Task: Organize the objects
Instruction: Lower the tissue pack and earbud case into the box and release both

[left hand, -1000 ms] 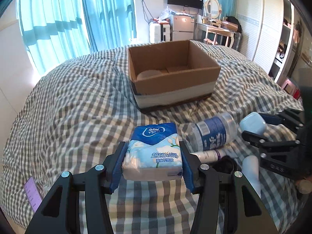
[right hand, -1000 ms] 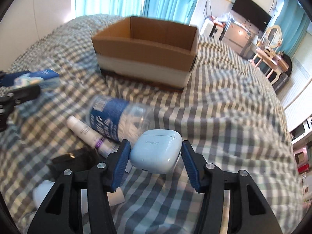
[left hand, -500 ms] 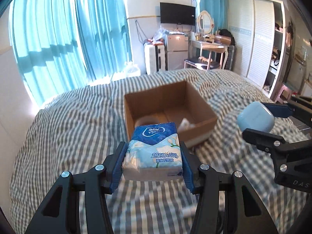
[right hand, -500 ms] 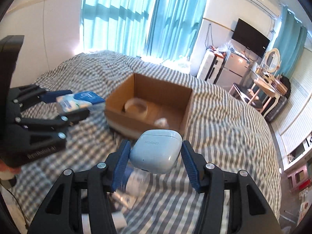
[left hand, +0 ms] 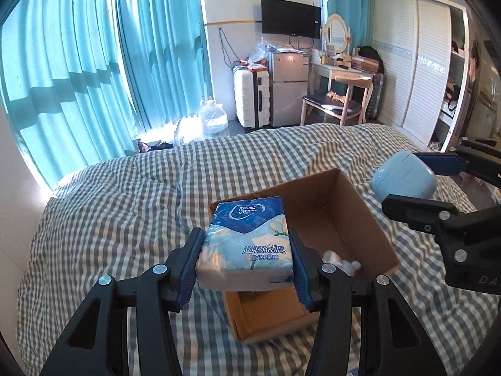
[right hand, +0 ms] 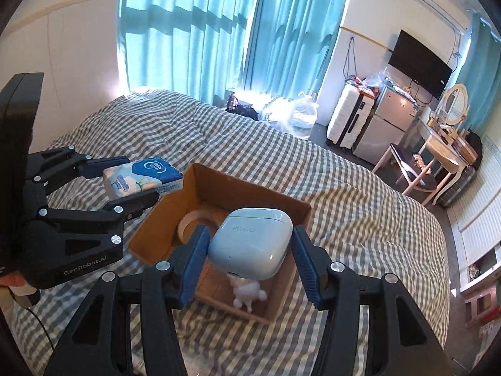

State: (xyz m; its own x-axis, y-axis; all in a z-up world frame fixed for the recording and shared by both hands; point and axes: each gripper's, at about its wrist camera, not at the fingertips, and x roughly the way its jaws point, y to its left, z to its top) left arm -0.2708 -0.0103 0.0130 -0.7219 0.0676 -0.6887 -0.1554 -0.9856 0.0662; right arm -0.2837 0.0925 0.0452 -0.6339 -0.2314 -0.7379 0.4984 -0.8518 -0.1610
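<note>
Carrying step: left gripper clamping blue-and-white soft tissue pack, right gripper clamping pale-blue glossy earbud case, above open brown cardboard box; next, lowering inside, then releasing.

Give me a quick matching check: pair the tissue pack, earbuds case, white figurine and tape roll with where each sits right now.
1. tissue pack
2. earbuds case
3. white figurine
4. tape roll

A. lying on the cardboard box floor, near corner
B. clamped in the right gripper
C. lying in the box, far-left side
D. clamped in the left gripper

Pairs: 1-D, 2-B, 3-A, 4-C
</note>
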